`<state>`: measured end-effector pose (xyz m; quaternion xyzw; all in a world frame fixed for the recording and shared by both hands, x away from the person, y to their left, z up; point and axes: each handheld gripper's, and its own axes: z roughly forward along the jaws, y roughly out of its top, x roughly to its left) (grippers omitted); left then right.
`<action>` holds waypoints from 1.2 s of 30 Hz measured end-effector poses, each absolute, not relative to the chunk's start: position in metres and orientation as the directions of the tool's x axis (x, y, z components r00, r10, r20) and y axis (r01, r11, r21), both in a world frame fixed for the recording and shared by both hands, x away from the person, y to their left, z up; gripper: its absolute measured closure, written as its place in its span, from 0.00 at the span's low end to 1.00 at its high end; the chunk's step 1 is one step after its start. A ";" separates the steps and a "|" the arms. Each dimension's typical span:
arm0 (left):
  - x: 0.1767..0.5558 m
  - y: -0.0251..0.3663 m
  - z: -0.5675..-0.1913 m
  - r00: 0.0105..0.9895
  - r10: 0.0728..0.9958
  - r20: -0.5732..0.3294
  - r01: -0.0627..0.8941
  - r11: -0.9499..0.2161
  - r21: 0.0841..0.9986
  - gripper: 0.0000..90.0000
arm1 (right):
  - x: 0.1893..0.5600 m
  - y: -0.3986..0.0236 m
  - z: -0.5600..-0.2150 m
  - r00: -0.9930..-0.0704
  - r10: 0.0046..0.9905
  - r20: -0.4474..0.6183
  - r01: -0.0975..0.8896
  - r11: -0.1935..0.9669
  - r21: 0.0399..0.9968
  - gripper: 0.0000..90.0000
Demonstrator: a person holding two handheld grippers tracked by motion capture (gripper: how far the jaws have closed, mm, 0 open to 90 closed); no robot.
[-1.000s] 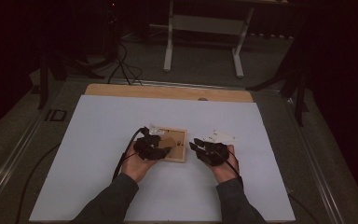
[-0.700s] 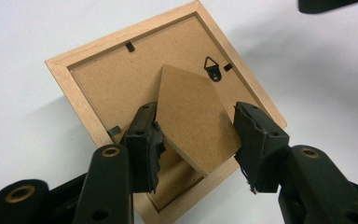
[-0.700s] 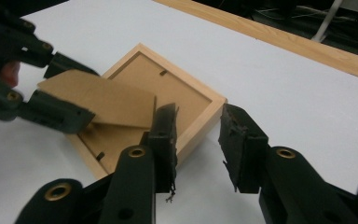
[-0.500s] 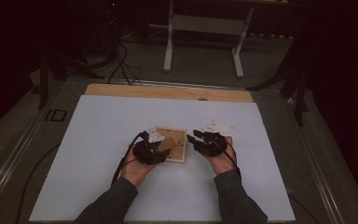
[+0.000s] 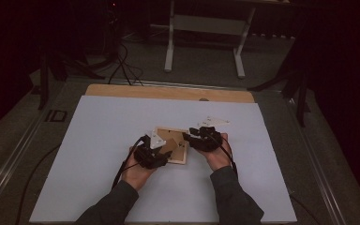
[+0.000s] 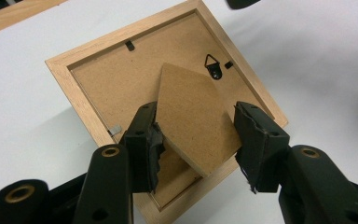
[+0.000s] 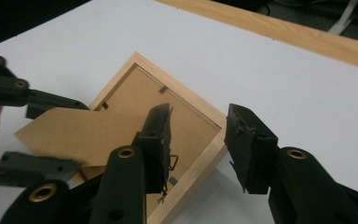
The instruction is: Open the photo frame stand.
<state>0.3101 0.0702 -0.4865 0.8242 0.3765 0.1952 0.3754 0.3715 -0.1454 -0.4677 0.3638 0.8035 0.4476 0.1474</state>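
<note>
**Frame face-down, stand flap between the left fingers**

The white tabletop (image 5: 98,140) carries one thing, a small wooden picture frame (image 5: 182,158) lying face-down near the middle, a little toward the person's edge, with its brown backing board (image 6: 116,74) turned up. Both hands flank it, the left gripper (image 5: 151,154) at its near-left corner and the right gripper (image 5: 201,140) at its right side.

From the backing a pointed fibreboard easel stand (image 6: 193,121) lifts up at a tilt, its long axis running from the frame's near corner toward the hanger hook (image 6: 213,65). The left fingers (image 6: 142,140) straddle this flap at medium width, close to its edges; whether they actually pinch it I cannot tell.

The right fingers (image 7: 249,144) have just been opening and sit astride the frame's right rail, half-wide, gripping nothing. The left hand looks nearer the flap, so folding or raising it would fall to that hand.
</note>
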 end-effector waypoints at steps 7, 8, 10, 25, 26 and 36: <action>0.307 0.071 -0.489 0.641 0.765 0.052 0.461 -0.438 0.772 0.59 | 0.380 -0.146 -0.474 -0.663 0.738 0.124 0.494 0.308 0.813 0.59; 0.306 0.071 -0.489 0.641 0.766 0.055 0.458 -0.439 0.773 0.59 | 0.381 -0.147 -0.475 -0.661 0.738 0.136 0.503 0.301 0.810 0.58; 0.306 0.071 -0.489 0.642 0.764 0.060 0.454 -0.442 0.774 0.59 | 0.385 -0.148 -0.478 -0.661 0.733 0.160 0.522 0.296 0.800 0.56; 0.302 0.070 -0.489 0.661 0.742 0.113 0.397 -0.474 0.786 0.59 | 0.404 -0.148 -0.499 -0.647 0.690 0.324 0.647 0.273 0.712 0.43; 0.301 0.070 -0.489 0.661 0.741 0.115 0.394 -0.474 0.787 0.59 | 0.404 -0.148 -0.499 -0.651 0.683 0.332 0.647 0.270 0.713 0.43; 0.305 0.076 -0.490 0.683 0.725 0.089 0.412 -0.483 0.773 0.58 | 0.402 -0.150 -0.495 -0.666 0.679 0.309 0.620 0.273 0.736 0.49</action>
